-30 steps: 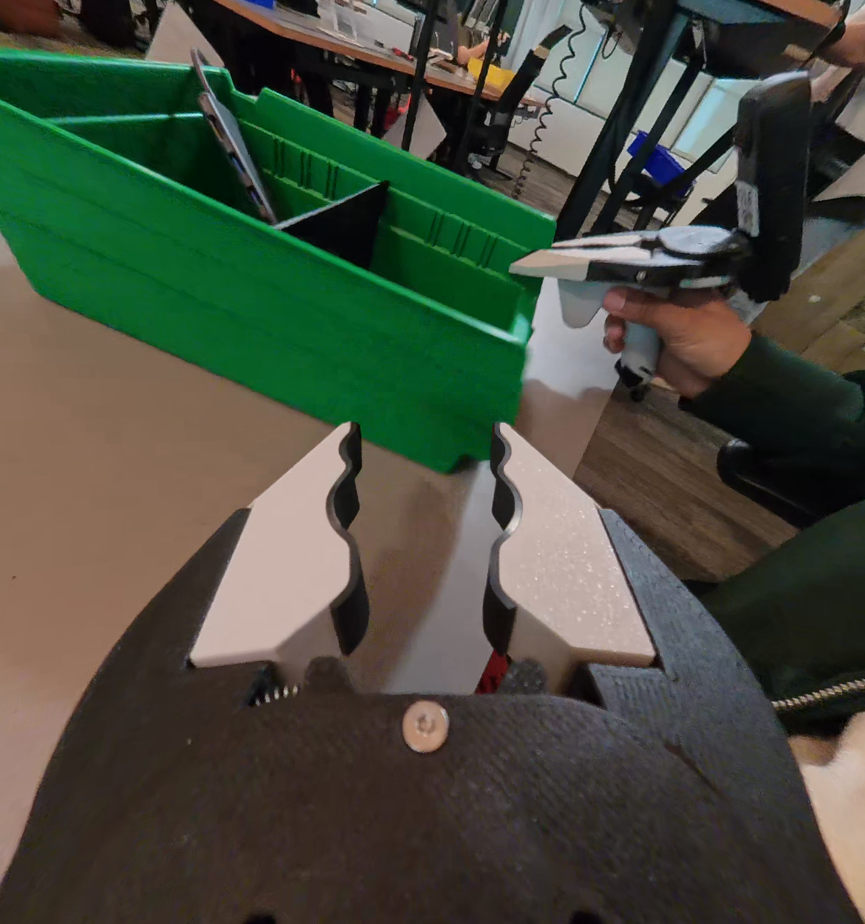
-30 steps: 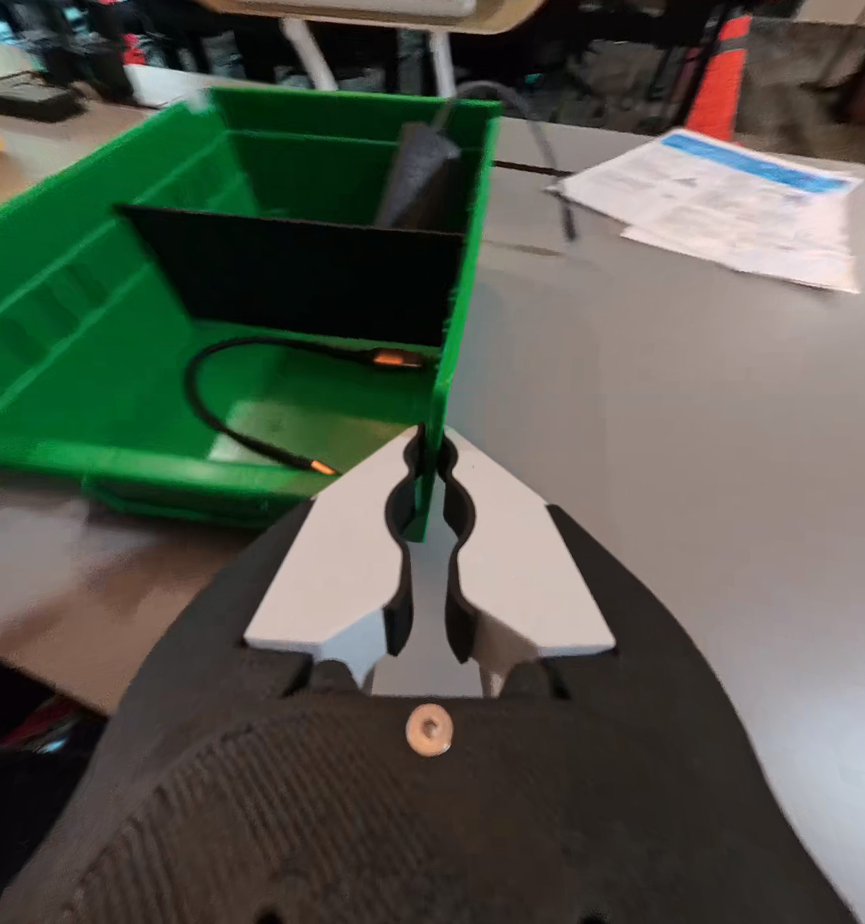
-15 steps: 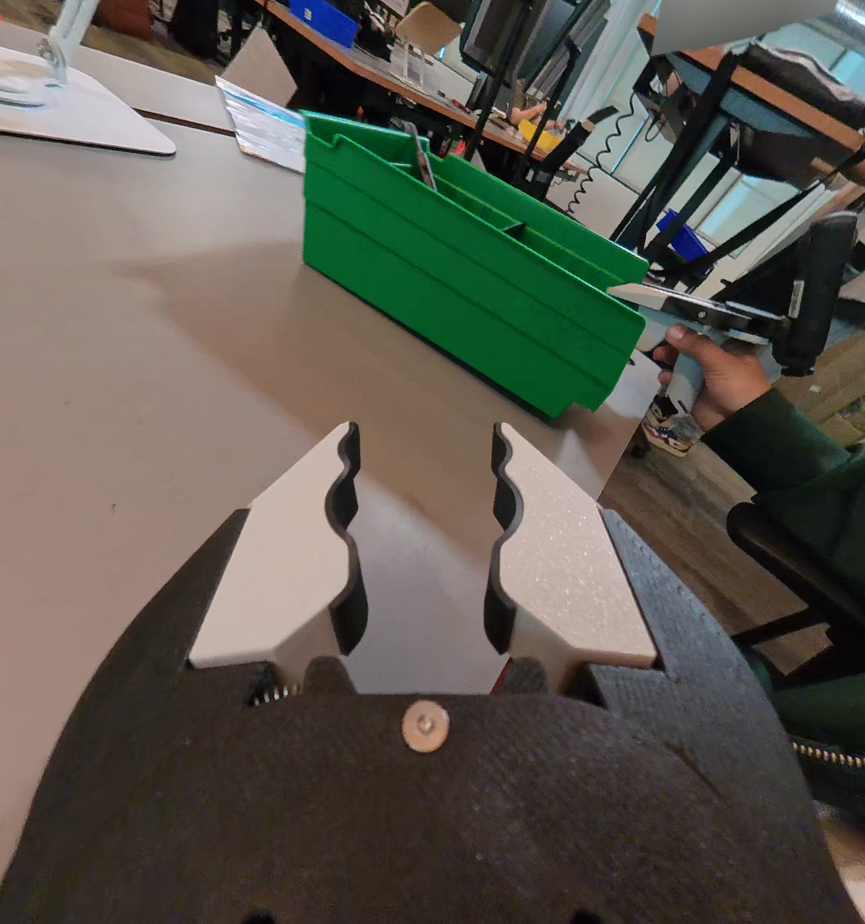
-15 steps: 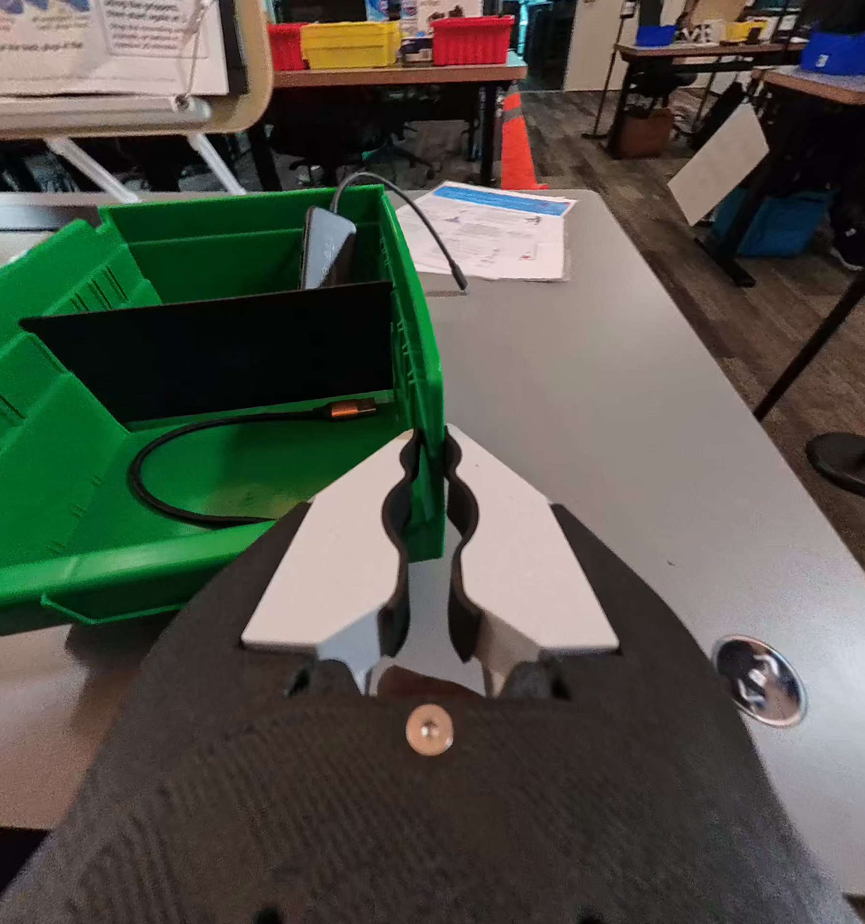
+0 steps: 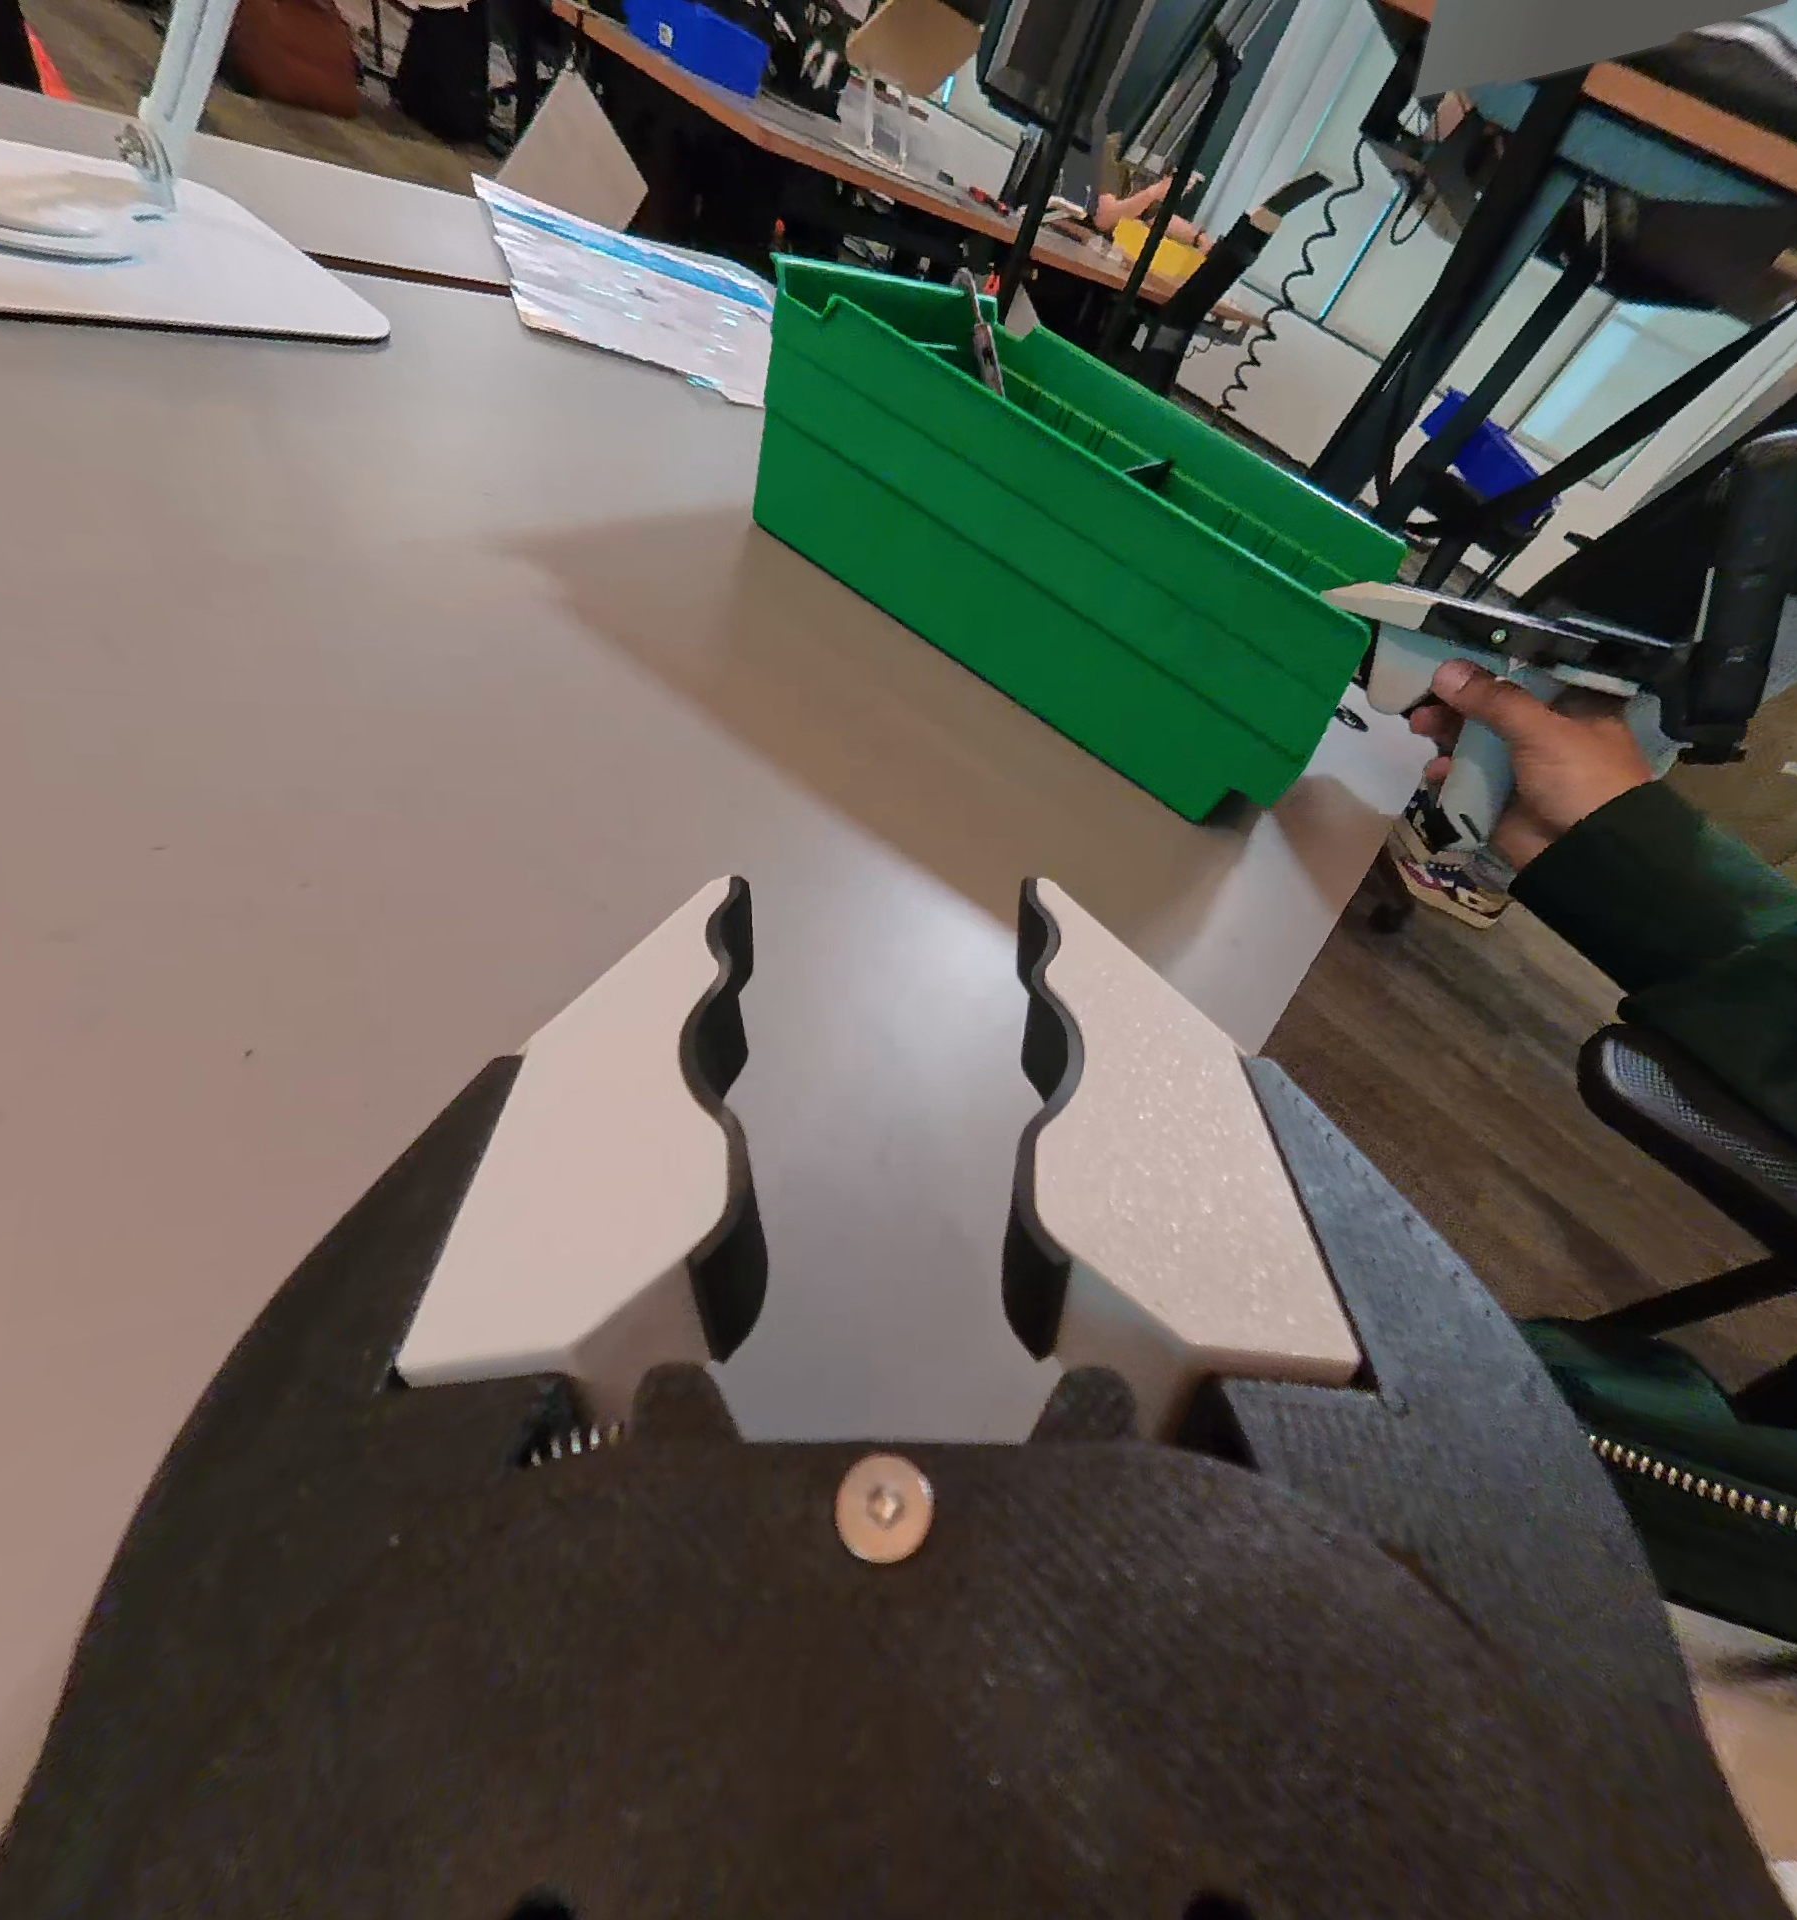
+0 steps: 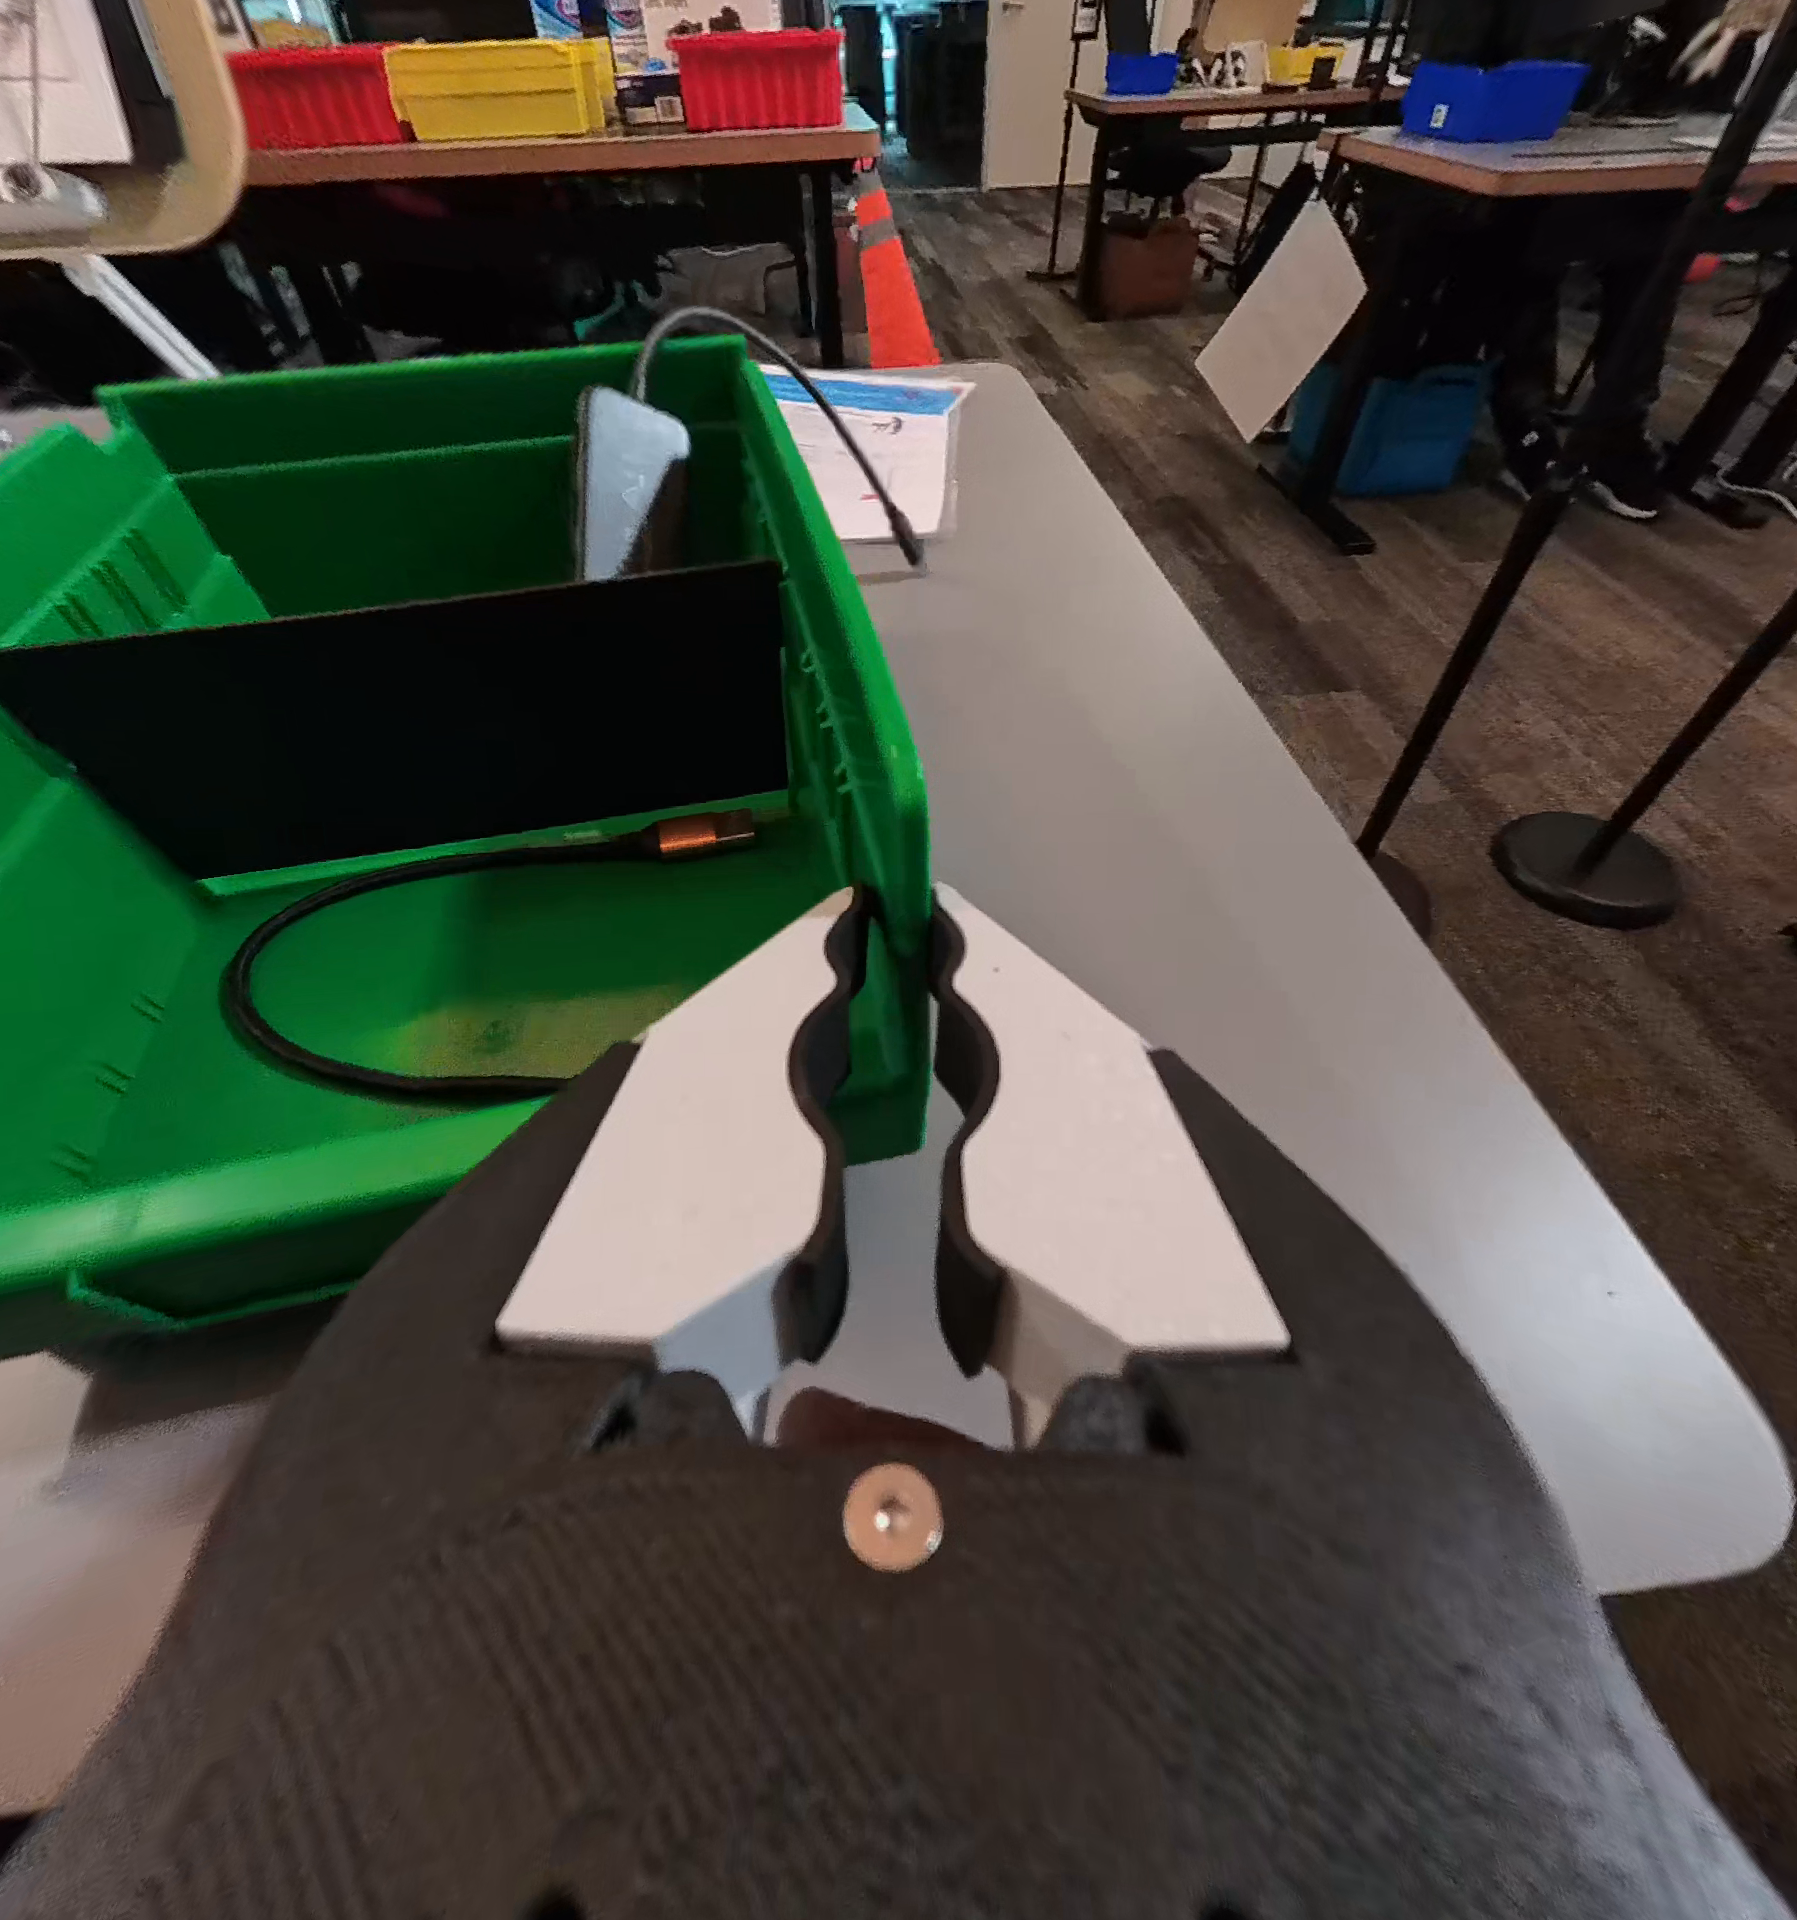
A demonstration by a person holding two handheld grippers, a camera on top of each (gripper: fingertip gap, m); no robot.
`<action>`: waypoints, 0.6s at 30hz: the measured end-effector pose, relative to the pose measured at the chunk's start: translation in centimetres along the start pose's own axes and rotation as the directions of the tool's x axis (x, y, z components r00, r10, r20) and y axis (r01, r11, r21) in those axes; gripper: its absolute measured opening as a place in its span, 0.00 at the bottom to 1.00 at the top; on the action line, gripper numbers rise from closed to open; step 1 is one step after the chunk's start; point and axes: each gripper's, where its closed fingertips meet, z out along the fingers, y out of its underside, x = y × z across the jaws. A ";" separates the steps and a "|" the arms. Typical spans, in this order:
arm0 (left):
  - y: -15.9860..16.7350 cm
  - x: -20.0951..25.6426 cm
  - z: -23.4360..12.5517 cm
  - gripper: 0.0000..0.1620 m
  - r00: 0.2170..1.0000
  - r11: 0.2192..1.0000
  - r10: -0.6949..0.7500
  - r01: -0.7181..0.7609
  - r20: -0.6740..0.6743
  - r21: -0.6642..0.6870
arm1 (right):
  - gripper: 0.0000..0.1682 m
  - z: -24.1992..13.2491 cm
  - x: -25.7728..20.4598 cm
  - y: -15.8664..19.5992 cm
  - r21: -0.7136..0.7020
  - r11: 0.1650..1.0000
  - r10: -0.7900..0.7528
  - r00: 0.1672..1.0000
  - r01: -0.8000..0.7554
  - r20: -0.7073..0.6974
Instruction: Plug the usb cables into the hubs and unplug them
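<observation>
A green bin (image 5: 1029,582) stands near the table's right edge. My right gripper (image 6: 896,904) is shut on the near end of the bin's right wall (image 6: 852,727); it also shows in the left wrist view (image 5: 1361,597), held by a hand. A black USB cable (image 6: 281,1039) with an orange plug (image 6: 696,834) lies in the near compartment. Behind a black divider (image 6: 406,727) a grey hub (image 6: 629,488) leans upright, and its cable (image 6: 842,436) hangs over the wall. My left gripper (image 5: 883,894) is open and empty above the bare table, well short of the bin.
Papers (image 5: 624,281) lie beyond the bin, also in the right wrist view (image 6: 873,447). A white stand base (image 5: 146,260) sits far left. The table edge (image 6: 1393,935) runs right of the bin. A stanchion base (image 6: 1585,883) and a chair (image 5: 1725,1143) stand off the table.
My left gripper has drawn back from the bin, still open. My right gripper has stayed clamped on the bin's wall while its view lifted to show more of the room.
</observation>
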 end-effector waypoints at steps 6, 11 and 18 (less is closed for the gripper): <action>0.0 -0.5 -0.1 0.31 0.999 0.999 -0.052 0.052 -0.011 0.003 | 0.06 0.1 1.7 0.0 0.023 0.999 0.029 0.999 -0.028 -0.033; -0.3 -1.0 -0.5 0.31 0.993 0.993 -0.114 0.114 -0.017 0.022 | 0.06 0.1 1.9 0.0 0.035 0.999 0.037 0.999 -0.036 -0.040; -0.1 -0.7 -0.4 0.31 0.996 0.996 -0.088 0.088 -0.011 0.012 | 0.10 0.4 1.9 0.7 0.034 0.993 0.109 0.994 -0.109 0.000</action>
